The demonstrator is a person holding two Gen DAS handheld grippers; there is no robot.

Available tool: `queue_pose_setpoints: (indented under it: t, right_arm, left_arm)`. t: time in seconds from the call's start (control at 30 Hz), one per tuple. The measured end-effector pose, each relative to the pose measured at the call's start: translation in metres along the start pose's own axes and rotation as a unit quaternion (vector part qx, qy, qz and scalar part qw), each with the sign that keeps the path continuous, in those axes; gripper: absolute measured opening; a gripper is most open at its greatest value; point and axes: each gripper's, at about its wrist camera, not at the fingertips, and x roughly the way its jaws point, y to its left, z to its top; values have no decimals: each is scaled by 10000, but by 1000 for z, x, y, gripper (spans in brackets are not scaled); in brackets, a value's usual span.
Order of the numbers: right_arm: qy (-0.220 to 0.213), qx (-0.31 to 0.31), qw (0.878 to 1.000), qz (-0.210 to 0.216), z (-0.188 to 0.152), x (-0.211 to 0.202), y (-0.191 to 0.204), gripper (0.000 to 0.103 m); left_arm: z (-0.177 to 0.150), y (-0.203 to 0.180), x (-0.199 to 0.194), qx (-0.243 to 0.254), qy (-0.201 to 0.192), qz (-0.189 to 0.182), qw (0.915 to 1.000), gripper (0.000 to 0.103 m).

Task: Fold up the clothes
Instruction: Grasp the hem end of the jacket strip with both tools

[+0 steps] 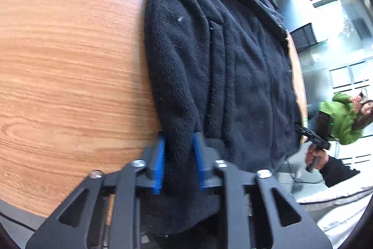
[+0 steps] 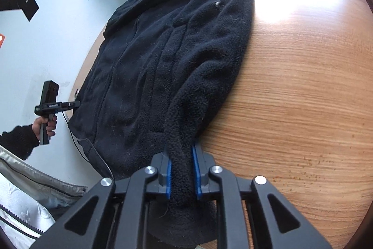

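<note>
One dark fleece jacket point(image 1: 216, 57) lies on a round wooden table point(image 1: 70, 62). In the left wrist view its long axis runs from 12 o'clock, where the collar lies, down to 6 o'clock, where the sleeve ends reach the grippers. The zip runs along that same axis. In this view open wood fills the whole 9 o'clock side; toward 3 o'clock the jacket reaches the table's rim, with only a thin strip of wood showing beyond it. In the right wrist view the bare table point(image 2: 303, 97) spreads toward 3 o'clock, and the jacket point(image 2: 177, 57) meets the rim toward 9 o'clock.

Two grippers are present. The left gripper point(image 1: 179, 146) has a thick fold of sleeve fleece between its blue pads point(image 1: 159, 160), which press against the cloth on both sides at a middling width. The right gripper point(image 2: 181, 155) is narrower, its blue pads point(image 2: 195, 169) pinching a bunched sleeve cuff.

Each view shows the other gripper and the hand point(image 2: 45, 124) holding it off the table's edge. One person in a green top point(image 1: 338, 118) sits in the background at 3 o'clock.
</note>
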Motion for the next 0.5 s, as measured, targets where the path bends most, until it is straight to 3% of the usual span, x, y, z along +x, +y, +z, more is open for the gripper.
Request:
queue_pose_setpoints:
  t: [0.03,0.07,0.1,0.23,0.27,0.3,0.33,0.37,0.4,0.5]
  right_arm:
    - [22,-47,10000,-50,2,-1,1,23]
    - [49,-93,9999,-91,4,-2,1,28]
    - [99,-140,9998,-90,5,-2,2,30]
    - [214,104,9994,234,8,0,-10,32]
    - [354,139,9984,411,10,6,-9,28]
    - [483,165,9971,569,13,13,-8,24]
    - [551,142,9964,633,15,19,-5,17]
    - [608,127,9957,686,17,24,-2,14]
    - [606,159,9957,687,17,26,-1,13]
    - [590,253,9956,689,20,28,2,11]
  left_arm:
    - [1,1,0,0,20,-176,9998,67]
    - [0,0,-1,15,59,-282,9996,79]
    - [-1,-1,-1,33,99,-383,9992,101]
    - [0,-11,3,307,262,-338,9986,102]
    - [1,-8,2,276,274,-361,9986,102]
    - [5,-9,4,204,290,-380,9986,96]
    - [11,-15,12,163,305,-374,9987,68]
    - [13,-16,18,166,410,-253,9987,47]
    - [15,-17,23,169,511,-133,9985,19]
    - [18,-18,30,69,520,-143,9985,19]
